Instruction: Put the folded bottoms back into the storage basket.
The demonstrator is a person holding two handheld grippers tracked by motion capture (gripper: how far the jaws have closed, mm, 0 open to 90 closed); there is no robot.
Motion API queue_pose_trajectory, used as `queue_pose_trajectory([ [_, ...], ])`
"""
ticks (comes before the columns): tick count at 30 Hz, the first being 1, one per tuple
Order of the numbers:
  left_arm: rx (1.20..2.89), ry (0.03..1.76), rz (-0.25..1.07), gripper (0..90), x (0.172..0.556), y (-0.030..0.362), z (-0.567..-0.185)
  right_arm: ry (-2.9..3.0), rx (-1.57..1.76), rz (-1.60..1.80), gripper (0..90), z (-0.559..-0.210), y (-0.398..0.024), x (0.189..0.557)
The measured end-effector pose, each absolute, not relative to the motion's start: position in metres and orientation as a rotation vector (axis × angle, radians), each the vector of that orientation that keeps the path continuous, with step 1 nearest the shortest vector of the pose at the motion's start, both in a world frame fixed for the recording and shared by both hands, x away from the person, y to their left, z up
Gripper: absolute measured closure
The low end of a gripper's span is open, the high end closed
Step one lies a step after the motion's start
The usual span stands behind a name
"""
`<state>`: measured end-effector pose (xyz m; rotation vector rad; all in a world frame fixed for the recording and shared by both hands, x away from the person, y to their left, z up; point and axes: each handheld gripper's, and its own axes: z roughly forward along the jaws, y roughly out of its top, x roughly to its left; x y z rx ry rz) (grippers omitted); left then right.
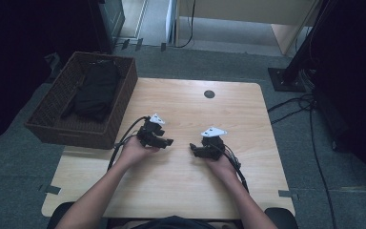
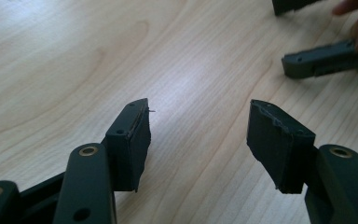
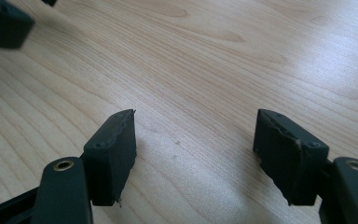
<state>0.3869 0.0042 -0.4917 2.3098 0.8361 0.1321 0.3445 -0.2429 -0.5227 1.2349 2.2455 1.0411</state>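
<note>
Resting low on the wooden table (image 1: 181,191), both hands point their empty, open tongs inward, left tongs (image 1: 167,141) facing right tongs (image 1: 193,149), well apart from the wicker basket (image 1: 52,125) holding black cloth (image 1: 95,90).

No readable txt, labels, brands, nos. or signs anywhere: none on the table (image 1: 181,191), the wicker basket (image 1: 52,124) at approx. 10 o'clock, or the cabinet (image 1: 112,19) behind it at 11.
</note>
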Motion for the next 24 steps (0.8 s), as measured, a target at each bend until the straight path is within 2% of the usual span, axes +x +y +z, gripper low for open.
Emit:
queue_pose_trajectory([
  [4, 2.356, 0.805, 0.124, 38.8, 0.382, 0.003, -0.500, 2.245, 1.232, 1.042, 29.6, -0.523, -0.243, 0.345],
  [10, 2.301, 0.767, 0.155, 37.4, 0.378, 0.006, -0.506, 2.246, 1.232, 1.040, 29.5, -0.523, -0.243, 0.345],
  [13, 2.267, 0.716, 0.186, 33.1, 0.374, 0.009, -0.512, 2.247, 1.232, 1.040, 29.4, -0.523, -0.243, 0.345],
  [24, 2.266, 0.647, 0.276, 27.0, 0.364, 0.006, -0.518, 2.264, 1.215, 1.046, 27.4, -0.523, -0.242, 0.343],
])
